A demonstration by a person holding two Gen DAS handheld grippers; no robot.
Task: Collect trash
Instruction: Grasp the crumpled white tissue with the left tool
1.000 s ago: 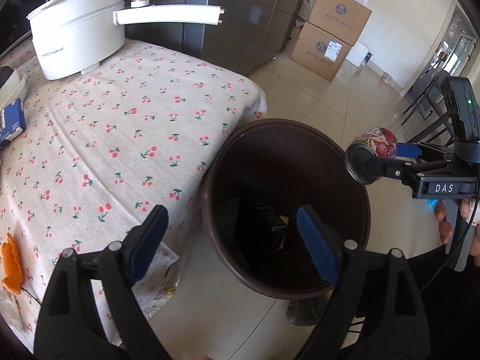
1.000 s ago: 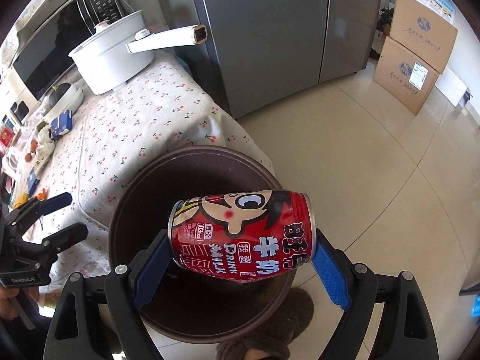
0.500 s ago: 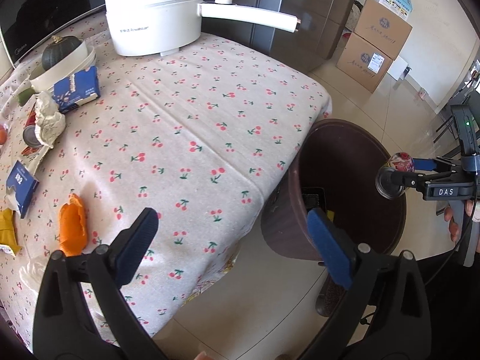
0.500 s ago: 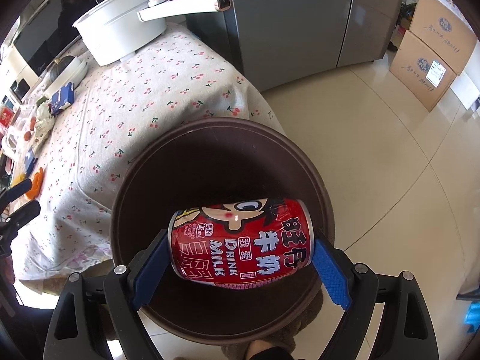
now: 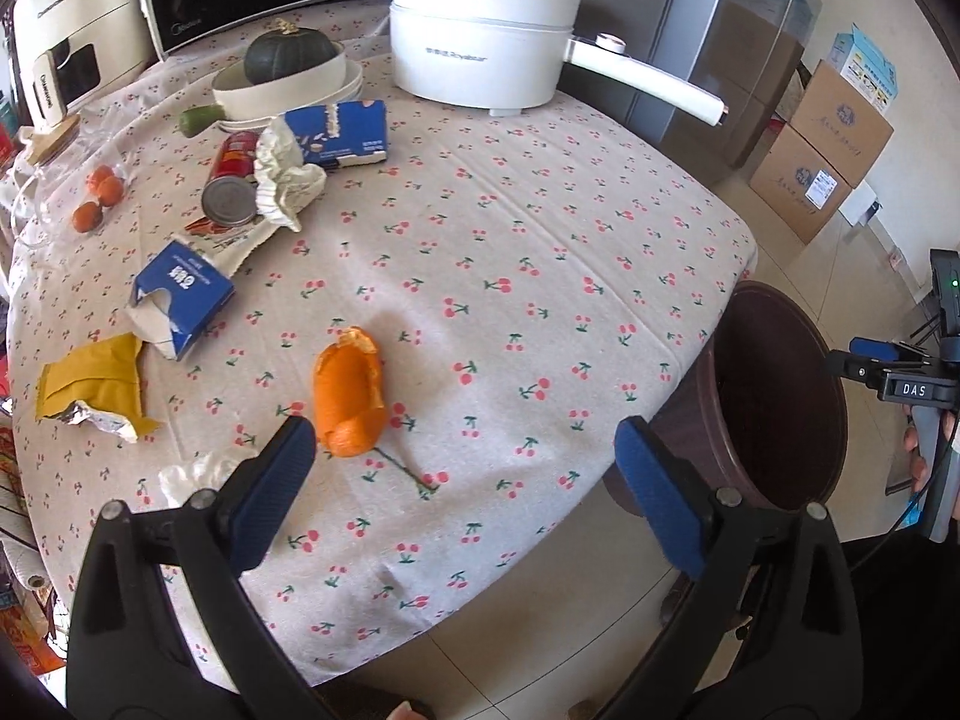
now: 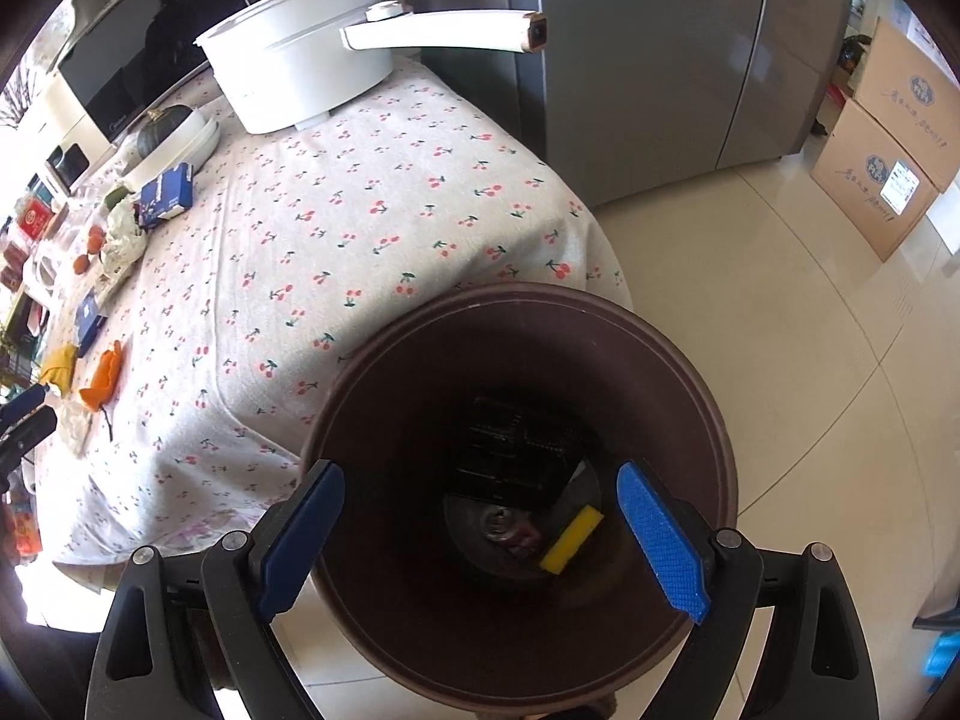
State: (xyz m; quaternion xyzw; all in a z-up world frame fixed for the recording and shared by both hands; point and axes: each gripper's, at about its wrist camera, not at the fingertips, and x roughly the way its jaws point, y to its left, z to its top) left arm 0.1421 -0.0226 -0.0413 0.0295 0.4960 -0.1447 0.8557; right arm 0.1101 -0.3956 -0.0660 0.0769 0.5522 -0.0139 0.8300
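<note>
A brown trash bin [image 6: 690,372] stands on the floor by the table corner; it also shows in the left wrist view [image 5: 774,312]. The red milk can [image 6: 510,531] lies at its bottom beside a yellow piece and dark packaging. My right gripper [image 6: 480,531] is open and empty above the bin. My left gripper [image 5: 462,498] is open and empty over the table's near edge, just in front of an orange peel [image 5: 351,399]. Farther left lie a blue carton [image 5: 180,294], a yellow wrapper [image 5: 90,384], a red can [image 5: 231,186] and crumpled paper [image 5: 288,180].
A white electric pot [image 5: 480,48] with a long handle stands at the table's far side. A bowl holding a dark squash [image 5: 288,69], another blue box [image 5: 339,135] and small oranges [image 5: 99,195] sit nearby. A fridge [image 6: 660,60] and cardboard boxes [image 6: 888,138] stand beyond.
My right gripper opened and the red can dropped into the bin. My left gripper swung left from the bin to over the table, bringing the peel and other trash into view.
</note>
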